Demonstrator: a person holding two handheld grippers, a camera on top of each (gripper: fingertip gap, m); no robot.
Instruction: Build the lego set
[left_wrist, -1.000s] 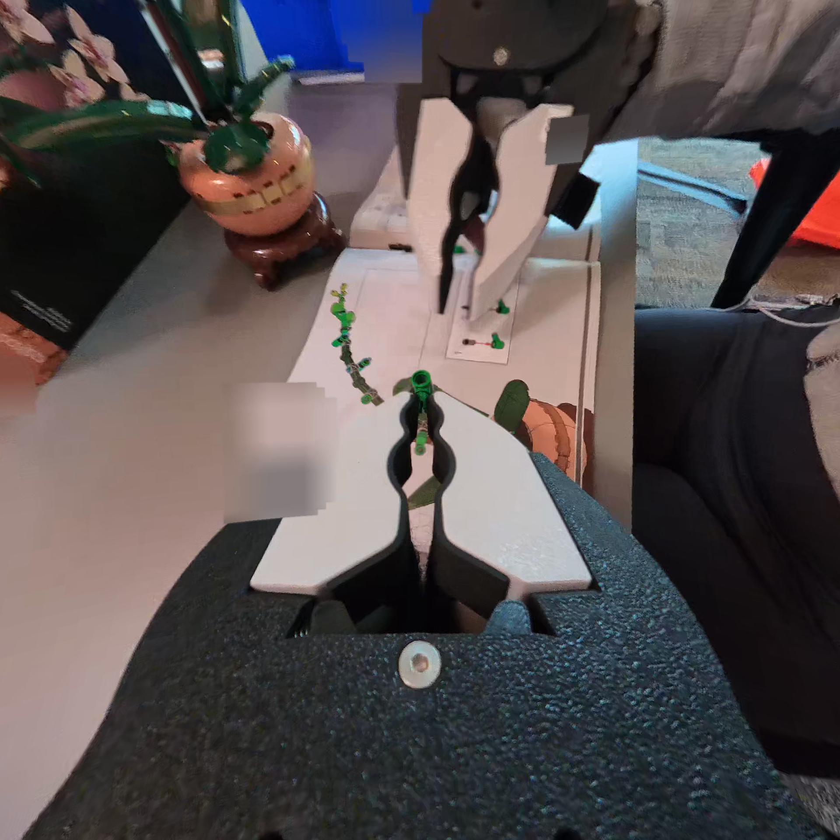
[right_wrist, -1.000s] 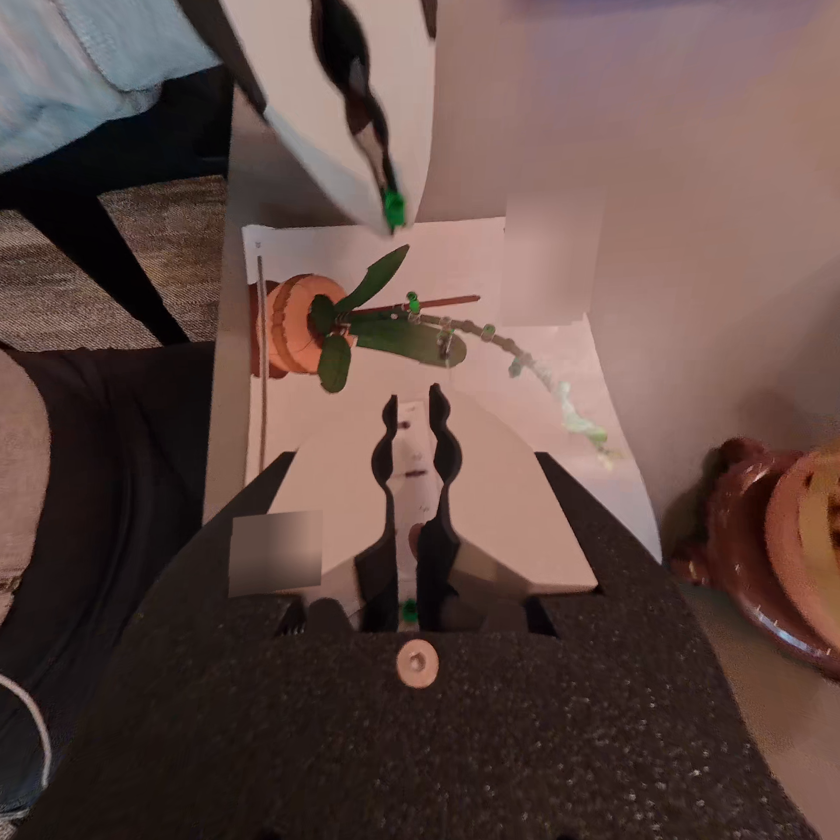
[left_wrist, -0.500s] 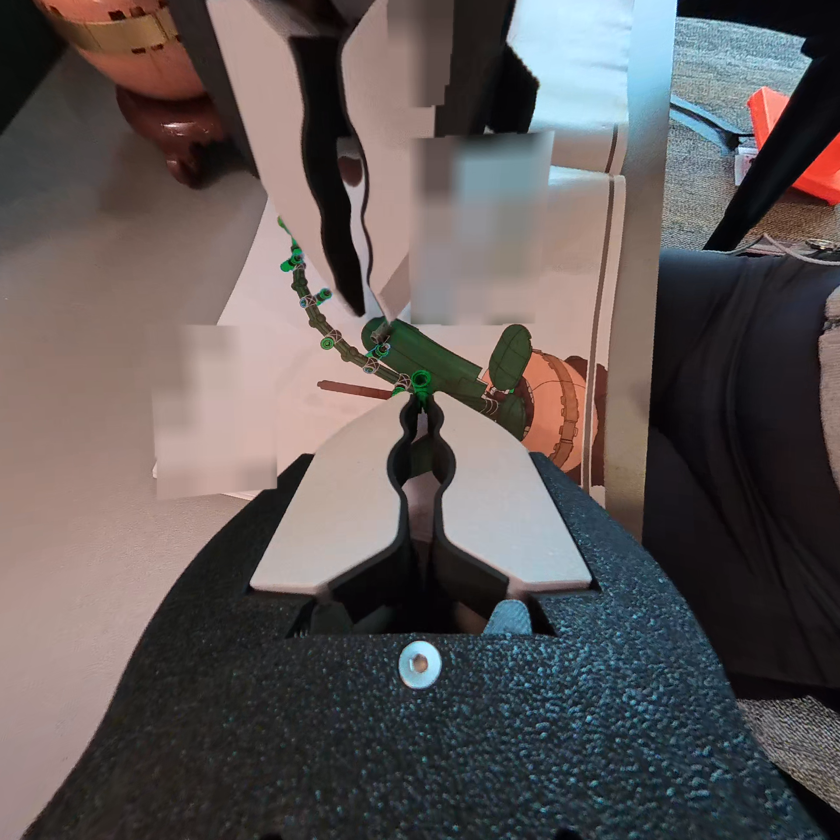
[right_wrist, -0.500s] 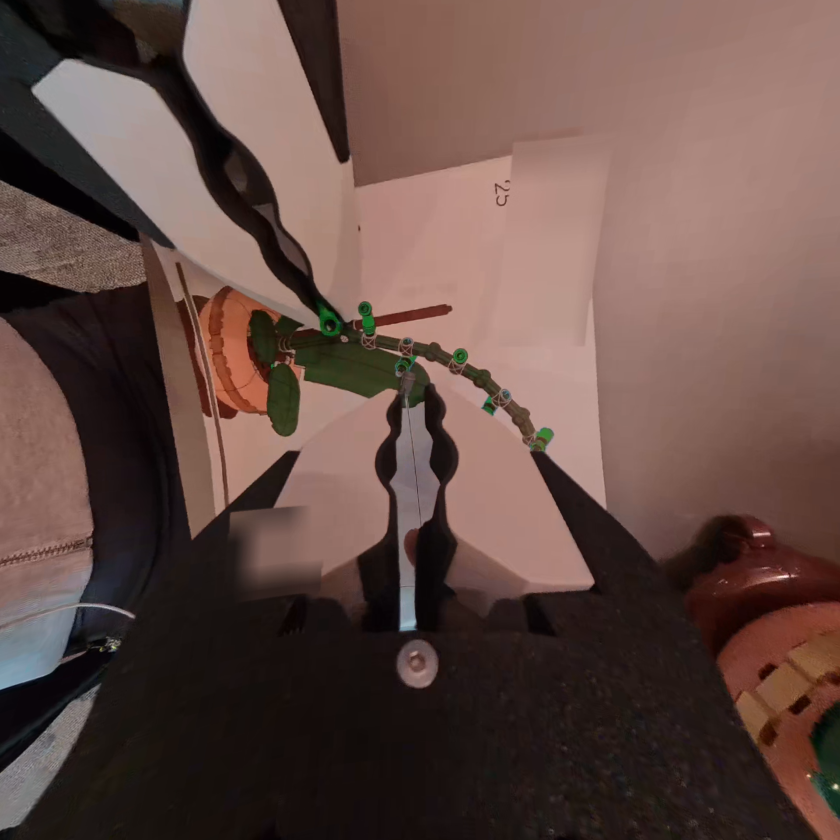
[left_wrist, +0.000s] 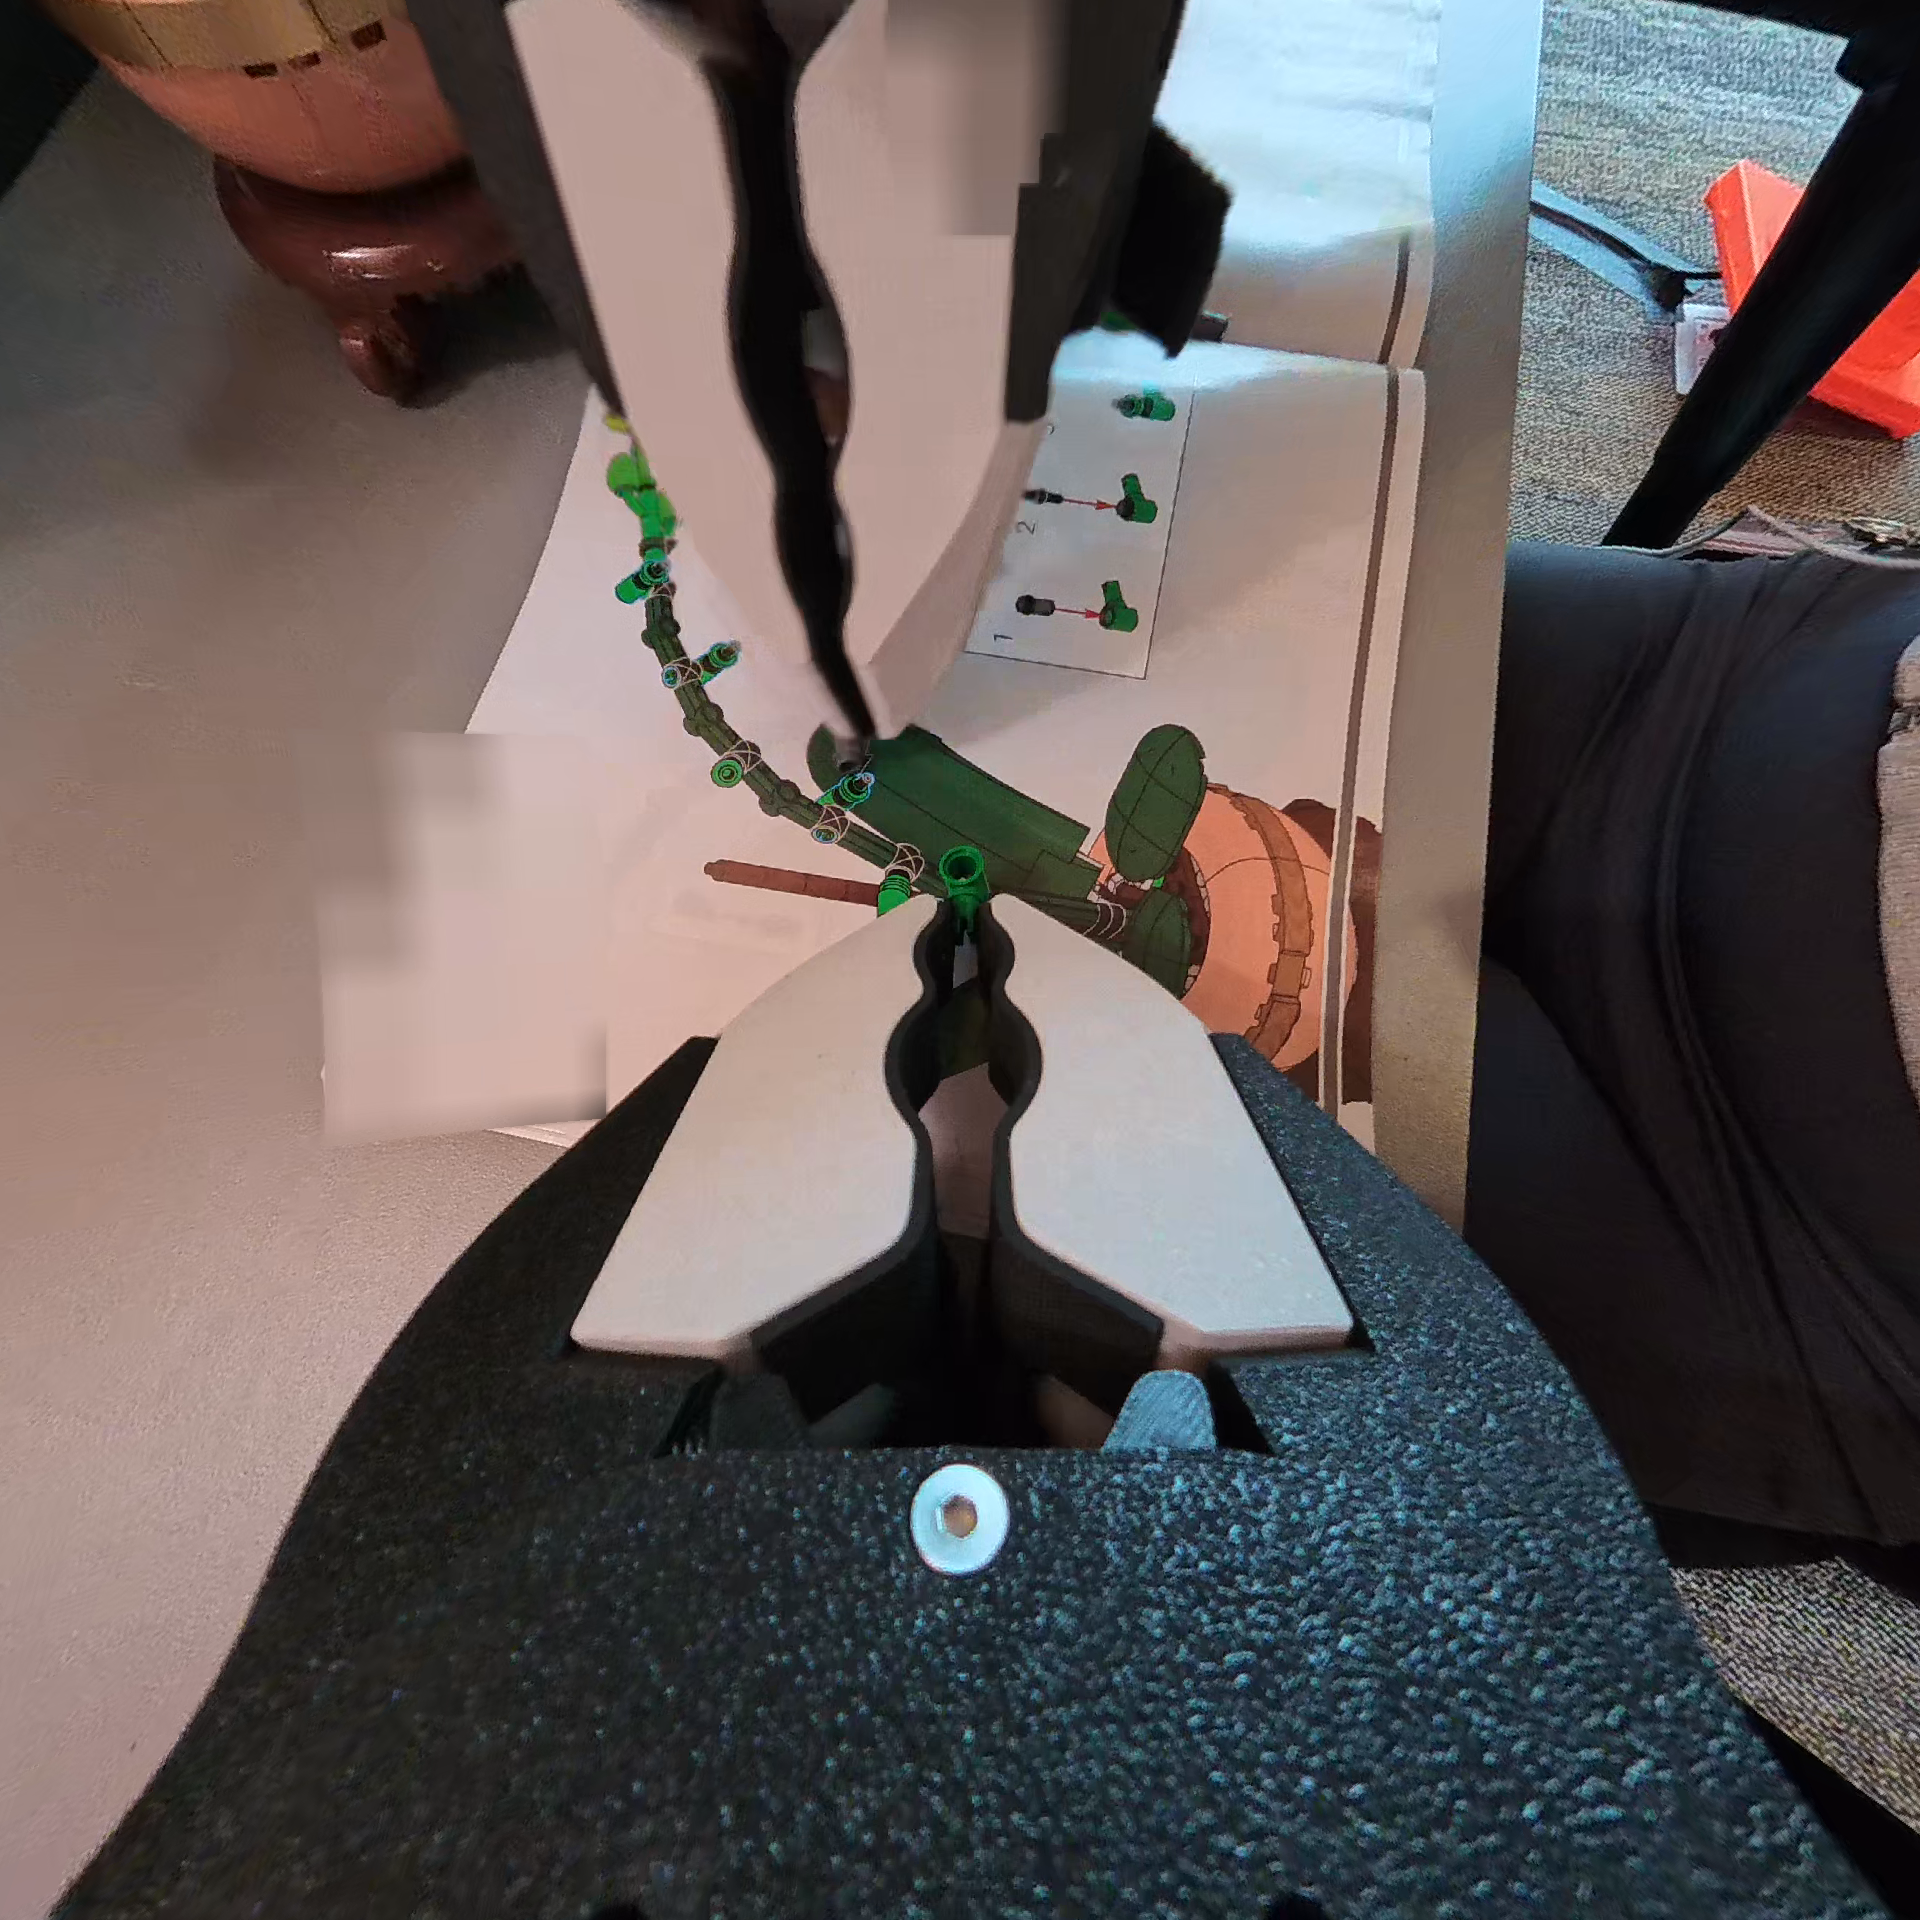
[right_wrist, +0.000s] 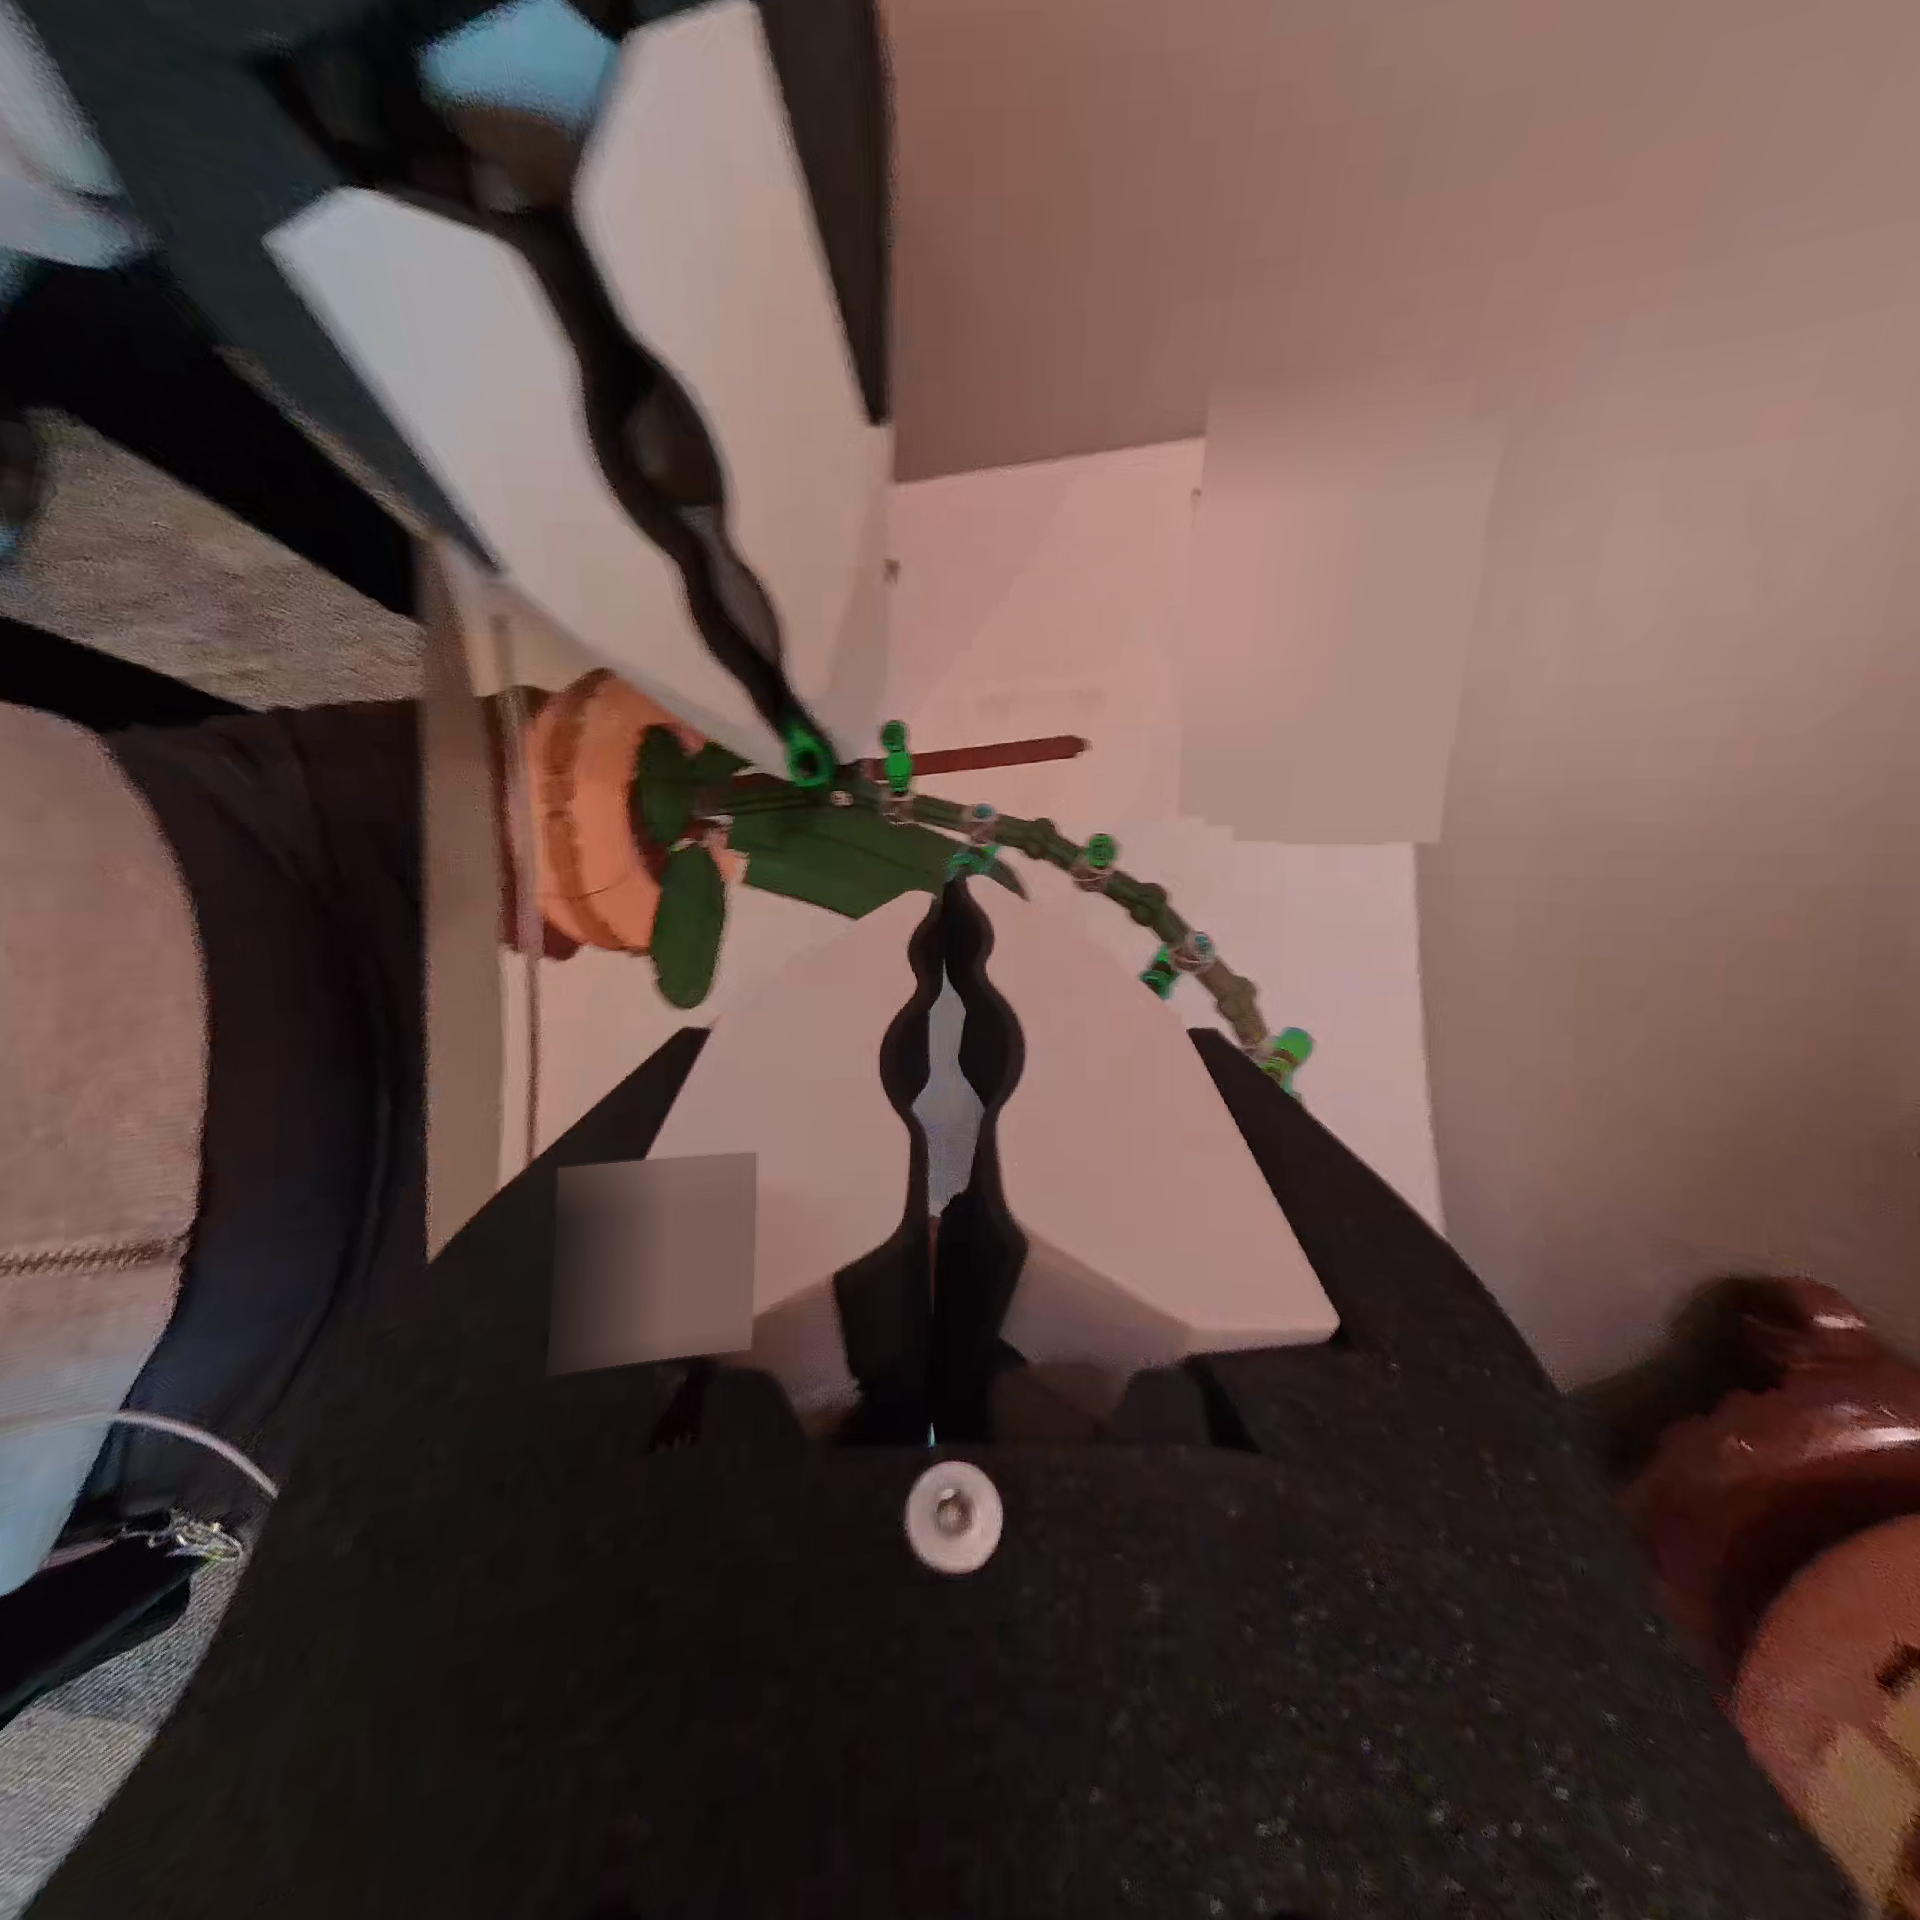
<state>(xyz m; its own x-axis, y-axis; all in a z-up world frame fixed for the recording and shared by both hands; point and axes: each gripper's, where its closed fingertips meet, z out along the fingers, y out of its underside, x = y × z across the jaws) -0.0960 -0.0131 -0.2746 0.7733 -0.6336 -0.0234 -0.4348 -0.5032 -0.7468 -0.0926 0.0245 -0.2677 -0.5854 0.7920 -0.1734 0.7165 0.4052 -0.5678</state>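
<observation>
My left gripper (left_wrist: 961, 914) is shut on a small bright green connector piece (left_wrist: 961, 873), which sticks out past the tips. It hovers just above an open instruction booklet (left_wrist: 1247, 727) with a printed potted plant (left_wrist: 966, 800). The right wrist view shows the same piece (right_wrist: 805, 758) pinched in the left gripper's tips (right_wrist: 795, 732). My right gripper (right_wrist: 951, 899) is shut, its pads together, with nothing showing between them. In the left wrist view it (left_wrist: 857, 722) points down with its tips at the page, a short way beyond the green piece.
A pink model pot on a brown base (left_wrist: 343, 239) stands on the grey table (left_wrist: 208, 623) behind the booklet; it also shows in the right wrist view (right_wrist: 1787, 1455). The table edge (left_wrist: 1475, 623) runs by a person's dark-trousered leg (left_wrist: 1683, 935). An orange object (left_wrist: 1818, 312) lies on the carpet. The tips of one gripper are about 4 cm away from the tips of the other.
My right gripper's jaws have closed from a small gap to shut. Both grippers have come down close to the printed plant and nearer each other. The left still holds the green piece.
</observation>
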